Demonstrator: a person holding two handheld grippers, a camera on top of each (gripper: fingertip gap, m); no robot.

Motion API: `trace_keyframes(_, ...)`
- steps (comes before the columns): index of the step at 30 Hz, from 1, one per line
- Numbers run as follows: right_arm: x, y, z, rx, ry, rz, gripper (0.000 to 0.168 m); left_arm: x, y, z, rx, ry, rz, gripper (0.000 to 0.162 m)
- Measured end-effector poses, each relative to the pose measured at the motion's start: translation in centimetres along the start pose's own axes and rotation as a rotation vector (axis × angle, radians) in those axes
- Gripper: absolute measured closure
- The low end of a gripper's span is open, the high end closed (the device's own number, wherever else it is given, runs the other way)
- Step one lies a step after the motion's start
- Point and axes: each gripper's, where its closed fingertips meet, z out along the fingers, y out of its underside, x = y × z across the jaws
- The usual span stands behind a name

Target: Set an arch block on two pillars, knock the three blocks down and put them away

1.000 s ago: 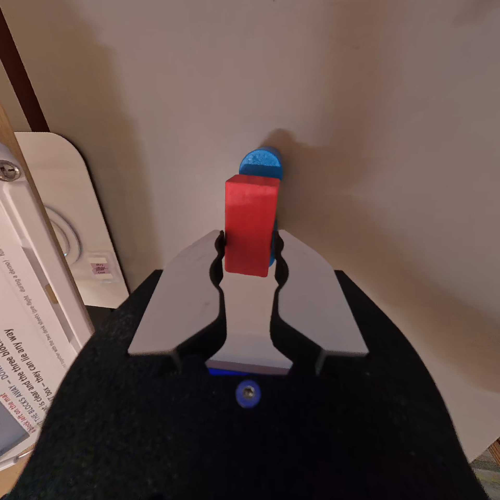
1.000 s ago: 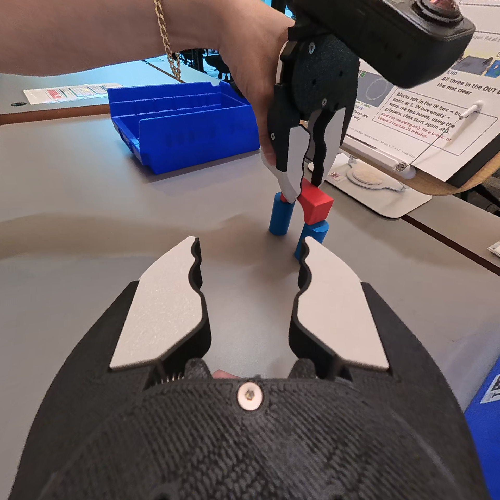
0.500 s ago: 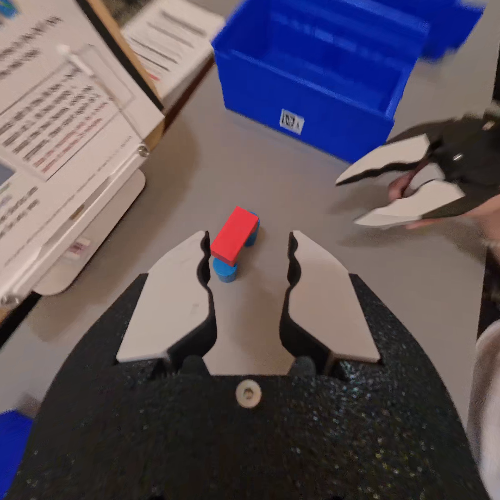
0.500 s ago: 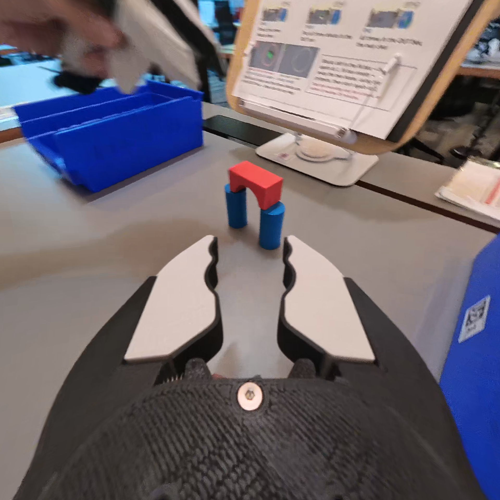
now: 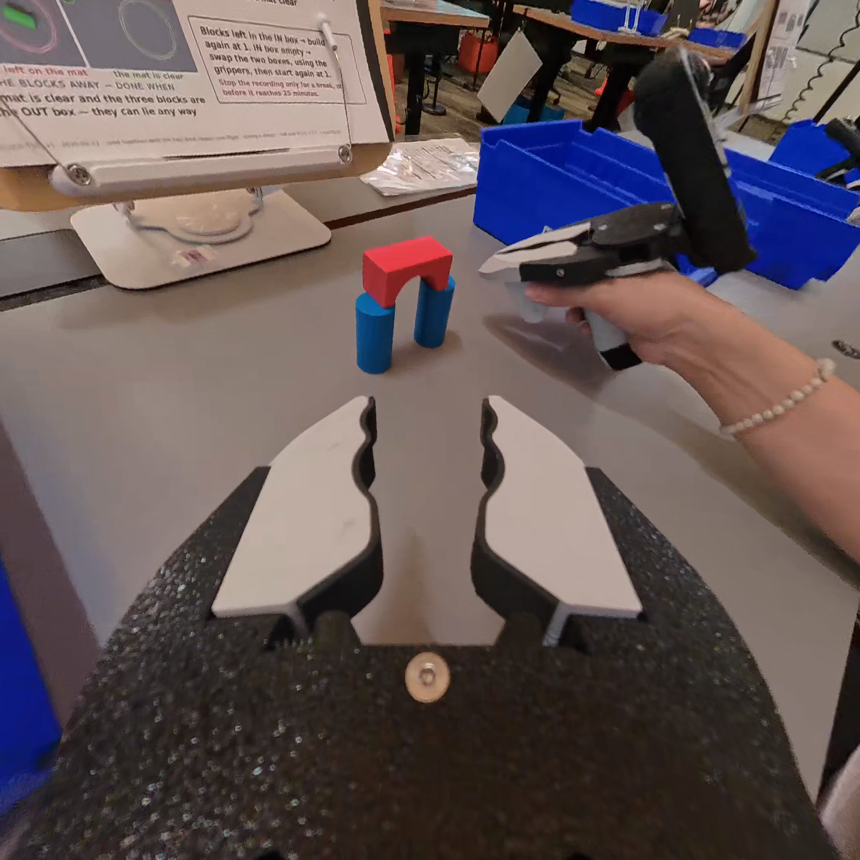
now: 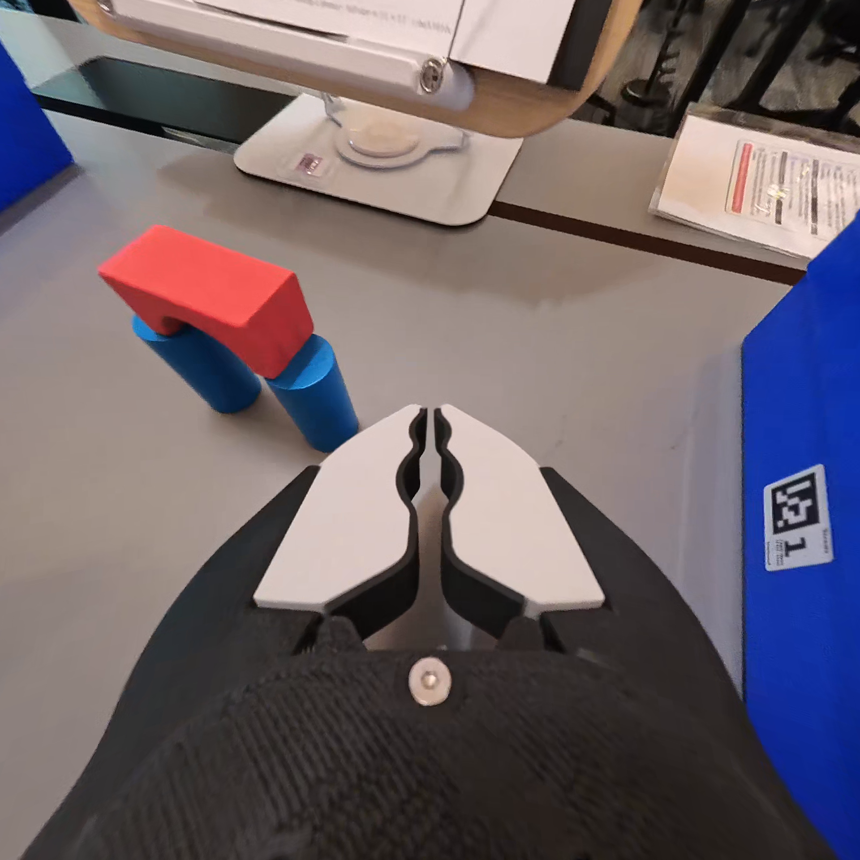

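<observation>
A red arch block rests across two upright blue cylinders on the grey table. My left gripper is open and empty, a short way in front of this arch. My right gripper is shut and empty, just right of the near blue cylinder and apart from it. The red arch block and the far cylinder sit to its left. The right gripper also shows in the left wrist view, held by a hand, to the right of the arch.
A blue bin stands at the back right, and a blue bin with a code sticker is close on the right. A sign board on a white stand stands behind the blocks. Papers lie on the far table. The left gripper's tips are roughly 25 cm from the right gripper's. Between my right fingertips and the red arch block there is roughly 8 cm. It turns up in the left wrist view as well. From the right gripper's tips to the far cylinder is close to 11 cm.
My left gripper let go of the red arch on the cylinders, opened and pulled back. My right gripper went from open to shut and moved to the right of the arch.
</observation>
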Motion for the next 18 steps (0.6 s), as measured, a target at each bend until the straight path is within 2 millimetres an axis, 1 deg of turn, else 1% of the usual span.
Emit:
trace_keyframes(2, 0.5, 0.2, 0.6, -0.019, 0.041, -0.001, 0.165, -0.1, 0.9, -1.0, -0.027, -0.013, 0.024, 0.119)
trace_keyframes(5, 0.4, 0.5, 1.5, -0.06, 0.07, 0.007, 0.166, -0.8, 1.9, -1.9, -0.062, -0.037, 0.041, 0.118)
trace_keyframes(11, 0.5, 1.1, 3.3, -0.134, 0.152, -0.033, 0.168, -1.3, 2.2, -2.5, -0.058, 0.001, -0.006, 0.118)
trace_keyframes(12, 0.0, 1.0, 3.6, -0.146, 0.15, -0.051, 0.168, -1.4, 2.3, -2.5, -0.06, 0.0, -0.005, 0.119)
trace_keyframes(13, -1.2, 0.5, 3.9, -0.136, 0.117, -0.09, 0.168, -1.4, 2.3, -2.5, -0.062, 0.004, -0.004, 0.118)
trace_keyframes(14, -2.9, -0.5, 4.0, -0.089, 0.065, -0.157, 0.168, -1.4, 2.4, -2.4, -0.064, 0.012, -0.003, 0.118)
trace_keyframes(15, -4.8, -1.8, 3.7, -0.02, 0.015, -0.245, 0.168, -1.3, 2.4, -2.3, -0.067, 0.019, -0.002, 0.118)
trace_keyframes(16, -6.0, -2.7, 3.3, 0.029, 0.009, -0.323, 0.168, -1.3, 2.6, -2.3, -0.073, 0.023, 0.0, 0.118)
trace_keyframes(17, -6.7, -3.2, 2.8, 0.04, 0.013, -0.385, 0.168, -1.3, 2.7, -2.2, -0.081, 0.023, 0.003, 0.118)
trace_keyframes(18, -7.8, -3.4, 2.4, 0.042, -0.027, -0.429, 0.168, -1.3, 2.8, -2.1, -0.089, 0.022, 0.007, 0.117)
